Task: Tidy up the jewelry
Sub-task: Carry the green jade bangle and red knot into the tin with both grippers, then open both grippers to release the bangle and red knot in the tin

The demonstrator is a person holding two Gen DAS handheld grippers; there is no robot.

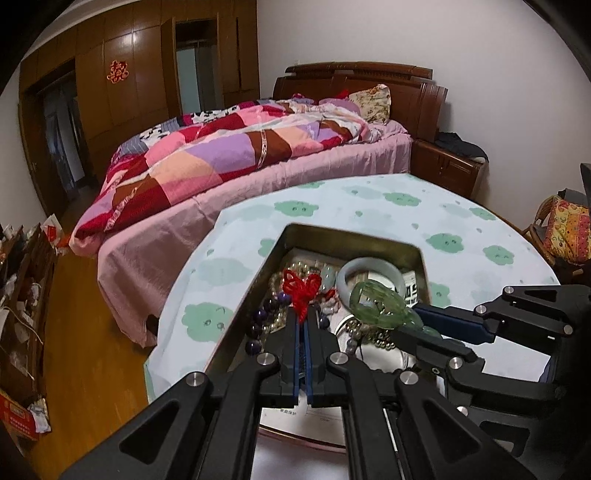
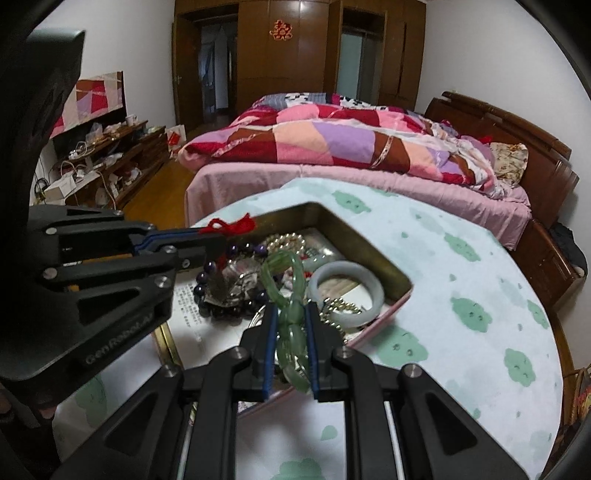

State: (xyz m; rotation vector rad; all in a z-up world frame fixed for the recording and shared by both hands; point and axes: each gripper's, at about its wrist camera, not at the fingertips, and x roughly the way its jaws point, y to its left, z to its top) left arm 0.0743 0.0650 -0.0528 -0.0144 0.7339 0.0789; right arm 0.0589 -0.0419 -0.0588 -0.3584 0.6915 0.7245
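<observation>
On a round table (image 1: 461, 221) covered by a pale cloth printed with green clouds sits an open metal tin (image 2: 373, 251) heaped with jewelry, with a bed (image 1: 258, 155) and dark wooden wardrobes beyond. Above the tin, the left gripper (image 1: 303, 314) is fully closed, its blue pads pinching a red knotted cord (image 1: 301, 288). The right gripper (image 2: 291, 317) is nearly closed around a translucent green stone bracelet (image 2: 291, 332), which loops up from between its pads. Lying in the tin are a pale jade bangle (image 2: 347, 295), dark purple beads (image 2: 207, 291) and pearl strands (image 2: 288, 242).

Readable writing is scarce: raised lettering that seems to read "GenRobot" (image 2: 118, 343) on the left gripper's body, seen only by the right camera; small Chinese print on a paper (image 2: 188, 302) in the tin, too small to read; and a red double-happiness character (image 2: 280, 29) on a wardrobe door.

Only the right camera shows a cluttered low cabinet (image 2: 110, 158) along the wall. Only the left shows a bedside cabinet (image 1: 443, 166) and a wicker chair with a patterned cushion (image 1: 565, 232).
</observation>
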